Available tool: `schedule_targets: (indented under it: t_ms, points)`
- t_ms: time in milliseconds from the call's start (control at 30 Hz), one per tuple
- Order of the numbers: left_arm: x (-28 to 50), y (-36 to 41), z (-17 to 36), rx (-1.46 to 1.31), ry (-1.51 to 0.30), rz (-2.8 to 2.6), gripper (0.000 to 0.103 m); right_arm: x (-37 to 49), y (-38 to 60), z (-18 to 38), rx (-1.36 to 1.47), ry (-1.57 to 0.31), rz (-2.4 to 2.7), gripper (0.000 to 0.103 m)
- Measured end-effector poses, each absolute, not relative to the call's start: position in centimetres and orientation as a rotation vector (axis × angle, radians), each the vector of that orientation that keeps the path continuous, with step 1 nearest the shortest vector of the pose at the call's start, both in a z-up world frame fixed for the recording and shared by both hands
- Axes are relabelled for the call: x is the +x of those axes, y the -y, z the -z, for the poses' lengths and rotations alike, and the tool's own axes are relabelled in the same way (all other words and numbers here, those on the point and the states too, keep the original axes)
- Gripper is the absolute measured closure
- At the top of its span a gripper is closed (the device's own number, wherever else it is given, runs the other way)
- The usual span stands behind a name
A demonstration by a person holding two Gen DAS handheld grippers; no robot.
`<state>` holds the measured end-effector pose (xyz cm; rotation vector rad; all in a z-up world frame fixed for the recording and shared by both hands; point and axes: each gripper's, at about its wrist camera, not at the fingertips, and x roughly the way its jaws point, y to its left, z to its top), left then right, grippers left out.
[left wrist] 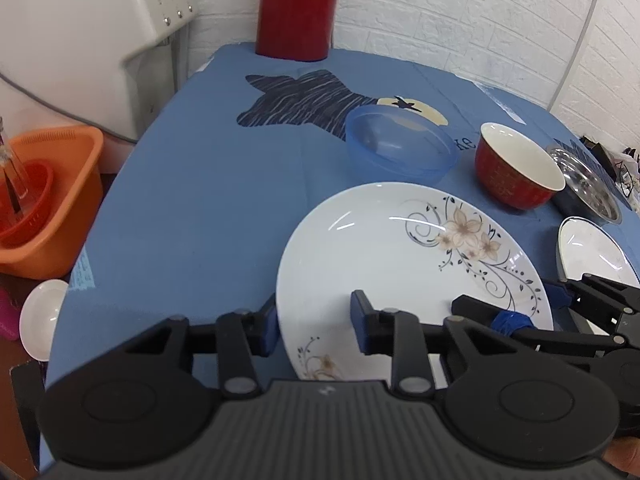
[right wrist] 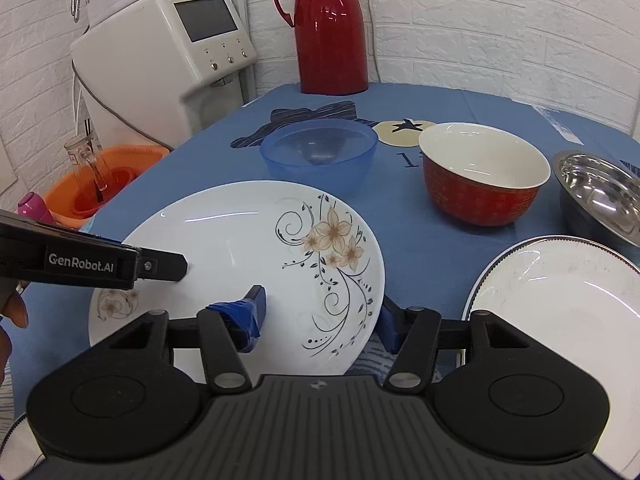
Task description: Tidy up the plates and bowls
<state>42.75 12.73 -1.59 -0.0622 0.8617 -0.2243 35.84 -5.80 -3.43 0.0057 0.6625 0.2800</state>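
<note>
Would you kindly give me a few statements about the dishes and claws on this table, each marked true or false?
1. Both claws straddle the rim of the white floral ceramic plate. True: left claw and right claw are open around opposite edges.
2. The translucent blue plastic bowl sits inside the red ceramic bowl. False: they stand apart, side by side.
3. The red thermos jug stands at the table's far edge. True.
4. The shiny steel bowl holds food. False: it looks empty.
5. The blue-rimmed white plate is stacked on the floral plate. False: it lies beside it.
</note>
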Motion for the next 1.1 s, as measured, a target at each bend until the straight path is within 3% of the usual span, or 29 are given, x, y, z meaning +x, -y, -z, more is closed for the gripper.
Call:
schedule_targets:
  t_ms: [433, 767, 1100]
  points:
    - [41.0, -12.0, -1.2, -0.017, -0.785, 0.191, 0.075, 33.8, 6.3, 1.5, 0.057, -0.629, -0.310, 0.056]
    - [33.2, -12.2, -4.7, 0.012, -0.718, 0.193, 0.075, 27.0, 6.8, -1.0, 0.116, -0.595, -0.335, 0.054]
    - [24.3, -13.0, -1.4, -0.015, -0.775, 0.208, 0.075, 18.9, 5.9, 1.3, 0.098, -0.636, -0.314, 0.053]
